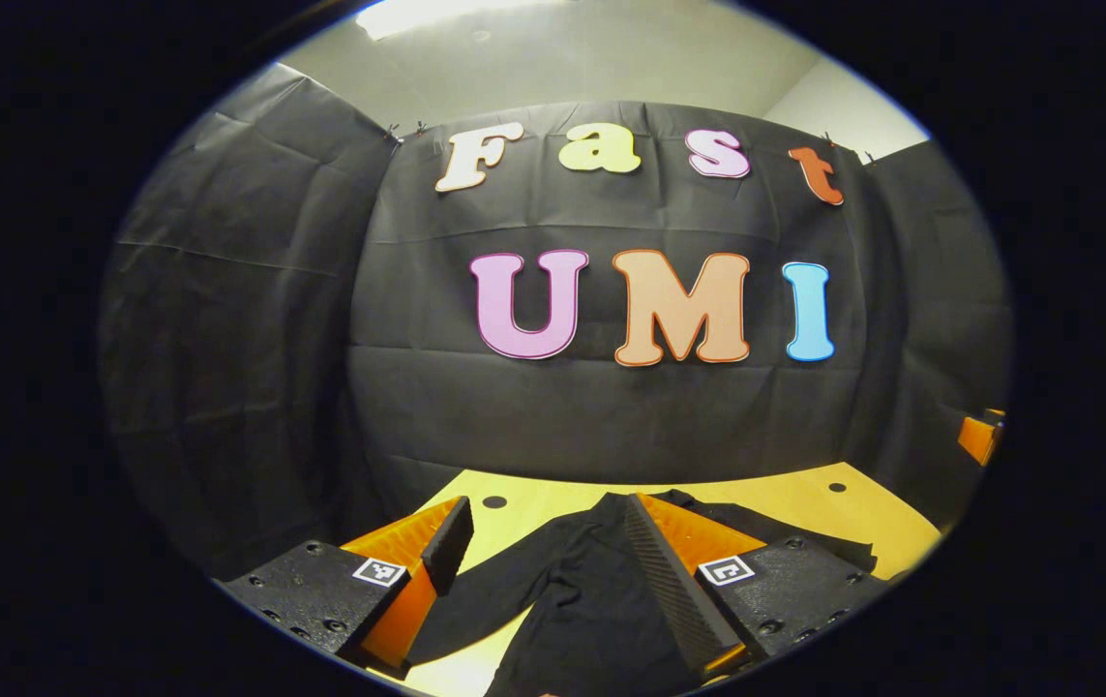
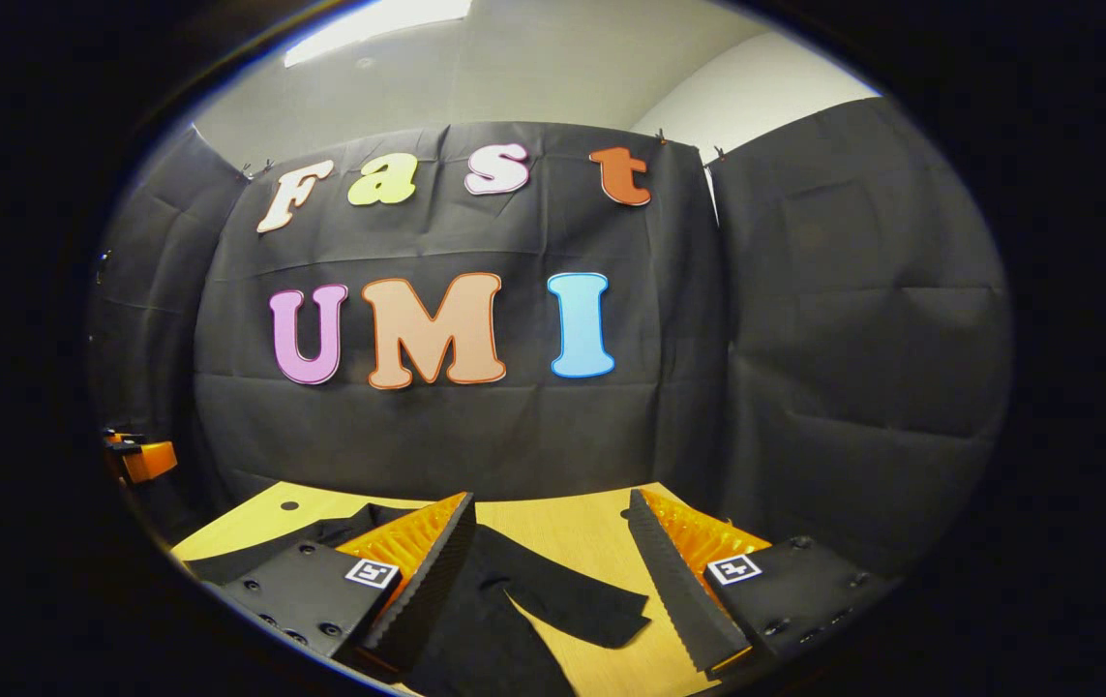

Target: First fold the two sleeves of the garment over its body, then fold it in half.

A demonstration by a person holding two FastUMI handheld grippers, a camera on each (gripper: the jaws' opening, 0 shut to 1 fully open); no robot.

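Black cloth garment (image 1: 601, 600), matt and soft-looking, lying in loose creases on a pale yellow wooden tabletop (image 1: 804, 499) with a smooth, faintly sheened finish and faint grain; seen too in the right gripper view as dull black fabric (image 2: 553, 595) on the same smooth light wood (image 2: 572, 532). Small dark round holes (image 1: 494, 501) set in the board. Left gripper (image 1: 553, 542) with ridged, rubbery-looking matt pads, ribbed plastic behind them, and flat matt blocks dotted with screw heads, each bearing a paper-like printed square tag. Right gripper (image 2: 548, 547) of like finish: saw-toothed matt pads, ribbed plastic. Creased matt black cloth wall (image 2: 852, 339) behind.
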